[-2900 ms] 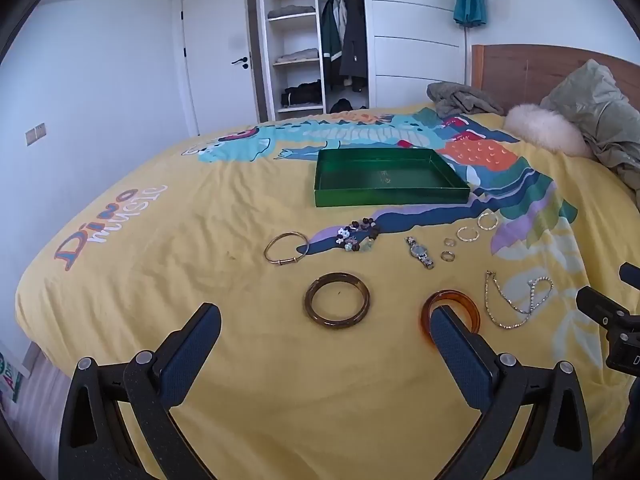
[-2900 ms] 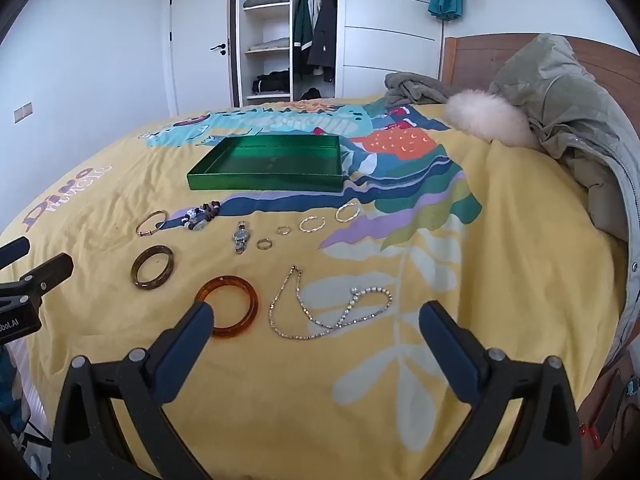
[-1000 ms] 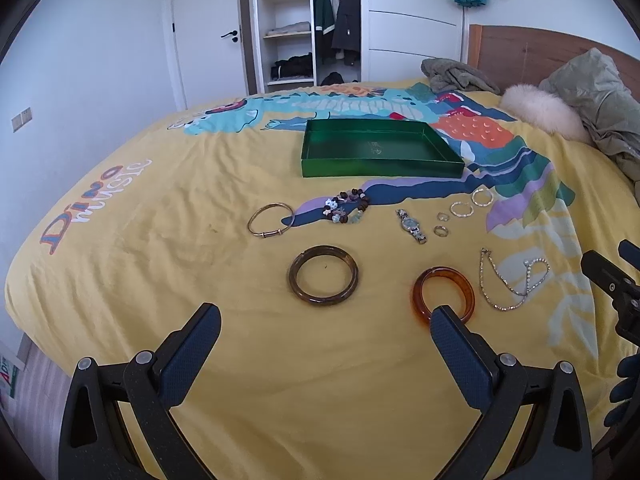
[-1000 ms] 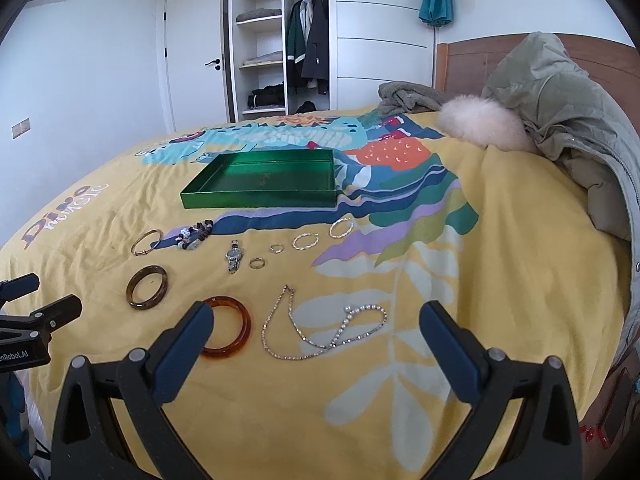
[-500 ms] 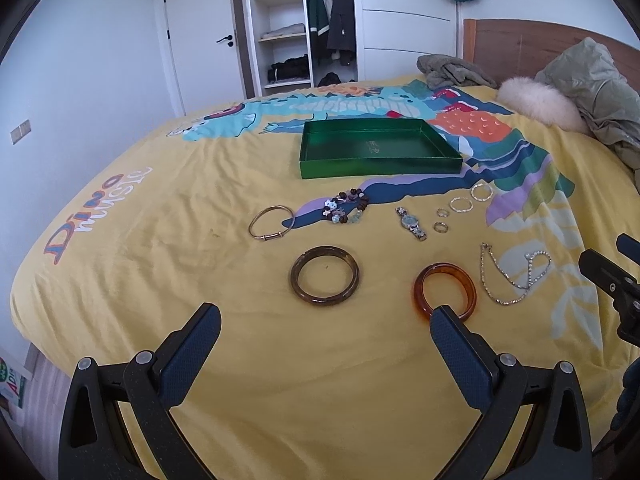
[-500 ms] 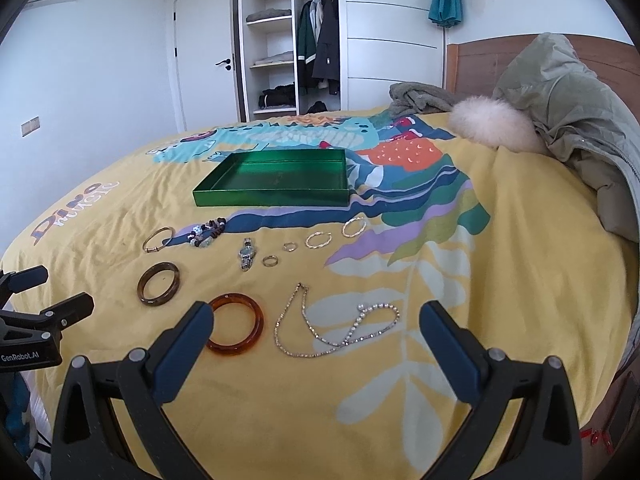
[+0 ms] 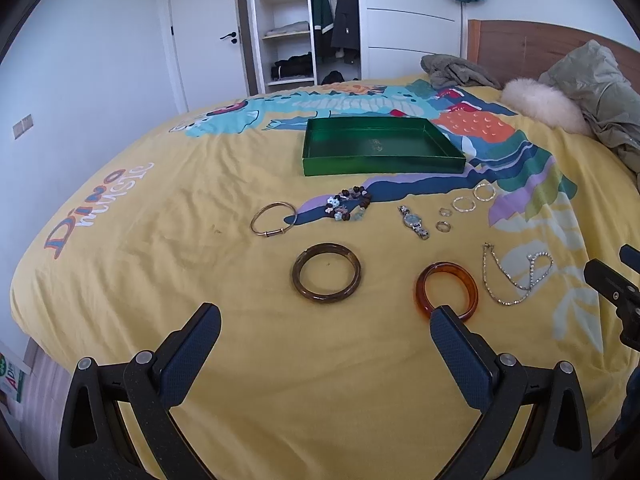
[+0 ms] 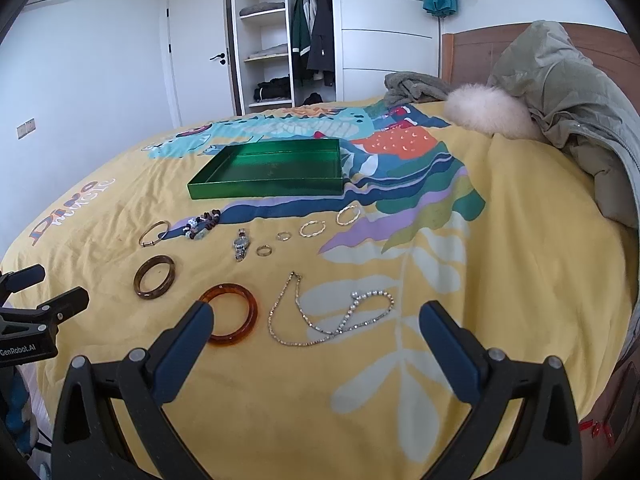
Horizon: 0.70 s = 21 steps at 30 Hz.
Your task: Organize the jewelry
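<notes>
Left wrist view: left hand-held gripper (image 7: 326, 320) spread wide, holding nothing, low centre of frame above the yellow bed cover (image 7: 160, 272). Nothing yet in the green tray (image 7: 380, 162), upper centre. Dark brown bangle (image 7: 326, 272) lies between the fingertips' line of sight; amber bangle (image 7: 446, 290) sits partly behind the right fingertip. Risk: both bangles lie flat on soft bedding, so a closing jaw may press the rim into the cloth and pinch fabric, or skid the ring away. Thin gold bangle (image 7: 274, 218) and bead bracelet (image 7: 348, 204) lie mid-frame, near each other. Right wrist view: right hand-held gripper (image 8: 316, 322) likewise spread and empty, bottom centre. The chain necklace (image 8: 328, 314) lies looped right ahead; grabbed at one strand it would likely trail and snag. Small rings (image 8: 264, 251) beside the watch (image 8: 241, 245), centre-left, look easy to drop or lose in folds.
</notes>
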### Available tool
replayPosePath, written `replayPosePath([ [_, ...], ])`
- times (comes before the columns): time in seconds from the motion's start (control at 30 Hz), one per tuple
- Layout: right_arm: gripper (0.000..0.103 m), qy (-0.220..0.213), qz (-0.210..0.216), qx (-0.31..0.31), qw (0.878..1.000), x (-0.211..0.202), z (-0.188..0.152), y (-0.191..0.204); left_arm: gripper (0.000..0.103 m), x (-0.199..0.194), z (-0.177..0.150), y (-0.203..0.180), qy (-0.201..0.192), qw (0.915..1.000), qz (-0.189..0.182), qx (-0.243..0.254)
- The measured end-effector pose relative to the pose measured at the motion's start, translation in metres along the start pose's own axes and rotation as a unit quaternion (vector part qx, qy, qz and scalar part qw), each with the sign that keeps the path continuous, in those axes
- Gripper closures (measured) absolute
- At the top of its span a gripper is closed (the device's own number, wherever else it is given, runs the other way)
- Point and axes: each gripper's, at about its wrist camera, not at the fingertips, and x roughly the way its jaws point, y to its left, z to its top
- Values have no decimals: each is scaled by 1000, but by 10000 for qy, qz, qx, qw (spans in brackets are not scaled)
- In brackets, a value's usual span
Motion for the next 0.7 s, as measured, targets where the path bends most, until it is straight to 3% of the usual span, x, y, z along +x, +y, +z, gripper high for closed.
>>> replayPosePath([
  [0.2, 0, 58, 5, 50, 10000, 1, -4, -9, 0, 1, -2, 3, -61, 10000, 5, -22],
  [0.7, 3, 522, 286, 177, 9981, 24, -13, -26, 7, 25, 6, -23, 349, 9986, -386, 41],
])
